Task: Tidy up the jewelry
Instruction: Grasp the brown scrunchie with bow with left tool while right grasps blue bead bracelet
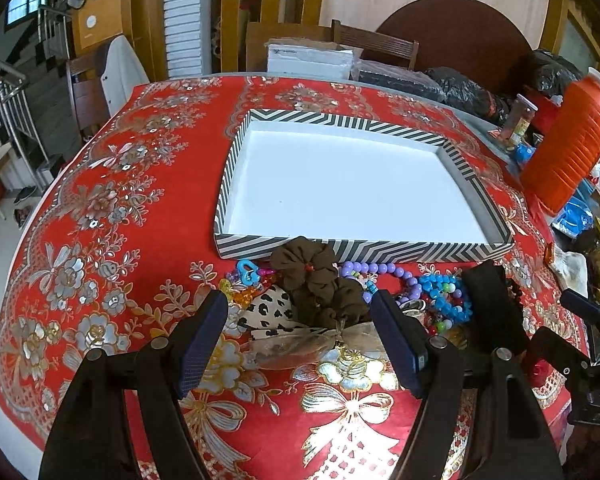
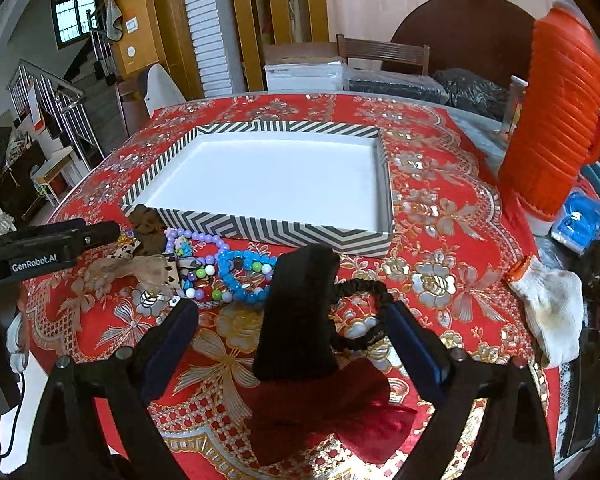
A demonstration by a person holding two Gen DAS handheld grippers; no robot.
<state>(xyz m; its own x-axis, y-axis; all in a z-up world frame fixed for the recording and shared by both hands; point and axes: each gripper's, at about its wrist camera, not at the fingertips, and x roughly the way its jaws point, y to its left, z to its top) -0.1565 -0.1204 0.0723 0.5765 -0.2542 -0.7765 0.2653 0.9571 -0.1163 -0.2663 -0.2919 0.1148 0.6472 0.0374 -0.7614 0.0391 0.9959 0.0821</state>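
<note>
A striped tray point(image 1: 380, 254) with a white inside stands on the red cloth, also in the right wrist view point(image 2: 260, 230). In front of it lies a pile: brown scrunchie point(image 1: 316, 276), leopard-print bow point(image 1: 270, 310), purple bead bracelet point(image 1: 380, 270), blue bead bracelet point(image 1: 448, 300), sheer tan bow point(image 1: 312, 342). My left gripper point(image 1: 300, 332) is open over the tan bow. My right gripper point(image 2: 292, 332) is open around a black velvet bow point(image 2: 300, 308), with a black elastic point(image 2: 364, 312) and dark red bow point(image 2: 340, 420) beside it.
An orange ribbed jug point(image 2: 556, 116) stands at the right, with a white glove point(image 2: 552, 308) and blue packets point(image 2: 580, 220) near it. Black bags point(image 1: 468, 92), a white box point(image 1: 308, 58) and chairs are behind the table. Stairs are at the far left.
</note>
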